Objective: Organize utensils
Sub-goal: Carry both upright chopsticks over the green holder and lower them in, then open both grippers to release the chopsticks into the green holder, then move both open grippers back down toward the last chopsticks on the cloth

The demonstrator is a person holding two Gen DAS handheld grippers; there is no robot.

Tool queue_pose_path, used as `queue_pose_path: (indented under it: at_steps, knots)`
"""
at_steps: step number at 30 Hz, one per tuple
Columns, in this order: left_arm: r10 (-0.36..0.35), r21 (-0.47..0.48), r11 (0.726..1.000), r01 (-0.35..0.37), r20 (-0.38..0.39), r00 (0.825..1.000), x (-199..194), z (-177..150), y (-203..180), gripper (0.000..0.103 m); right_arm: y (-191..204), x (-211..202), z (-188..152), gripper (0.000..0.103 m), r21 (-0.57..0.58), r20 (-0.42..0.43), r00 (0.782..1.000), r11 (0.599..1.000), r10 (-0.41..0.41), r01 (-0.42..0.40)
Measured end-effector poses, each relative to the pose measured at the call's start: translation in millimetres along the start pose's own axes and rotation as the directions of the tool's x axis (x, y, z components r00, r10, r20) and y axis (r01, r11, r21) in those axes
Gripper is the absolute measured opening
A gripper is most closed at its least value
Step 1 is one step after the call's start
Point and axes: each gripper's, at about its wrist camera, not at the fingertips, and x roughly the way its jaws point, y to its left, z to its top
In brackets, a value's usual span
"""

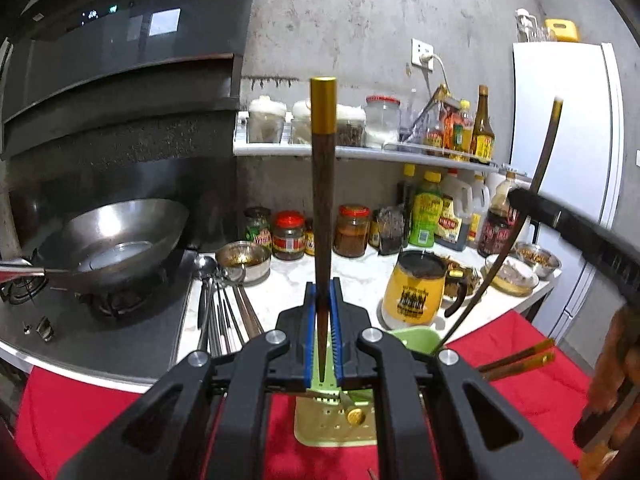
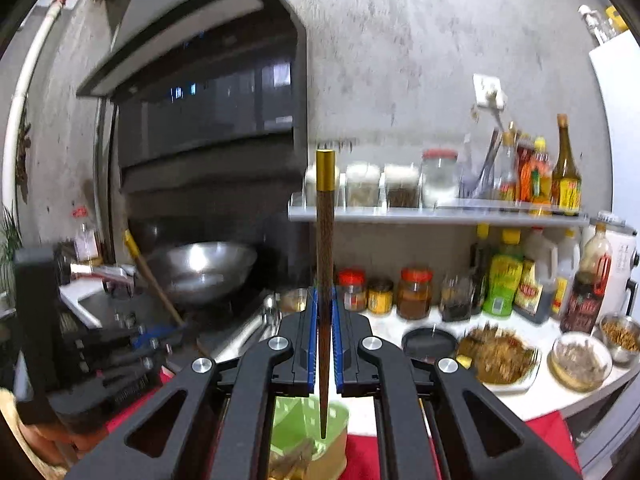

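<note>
We see a white bench (image 1: 360, 280) w/ a red cloth (image 1: 532, 364) over its near edge. On the bench: spoons & chopsticks in a loose bunch (image 1: 224, 308), small steel bowl (image 1: 244, 258), yellow mug (image 1: 416, 288), jars & sauce bottles along the wall, food plates at right. A green holder (image 1: 336, 420) sits on the cloth. Wall shelf (image 1: 360, 152) above carries jars, bottles.

Left wrist view sharp, evenly lit; bright glare patch on range hood (image 1: 164, 22). Right wrist view motion-blurred, worst on shelf (image 2: 436, 213) jars and wall. Strong fisheye bend, dark corners both. Wok (image 1: 116, 236) reflects light.
</note>
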Motion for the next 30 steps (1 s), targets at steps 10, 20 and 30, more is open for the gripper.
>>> queue_pose_path:
  at_steps: [10,20,30]
  knots:
    - [-0.001,-0.007,1.0,0.001,0.046,0.999,-25.4,13.8,1.2,0.036,-10.4,-15.2,-5.1,0.045,0.035,-0.04,0.999,0.999,-0.005,0.007]
    - [0.108,0.018,0.994,-0.109,0.059,0.992,-110.8,-11.6,-7.0,0.045,-9.2,-102.8,-28.9,0.045,-0.009,-0.06,0.996,0.998,-0.059,0.058]
    - [0.115,-0.009,0.993,-0.119,-0.204,0.972,-135.3,-141.7,-9.2,0.045,9.7,-140.3,-154.2,0.045,0.024,-0.306,0.952,0.999,-0.017,0.025]
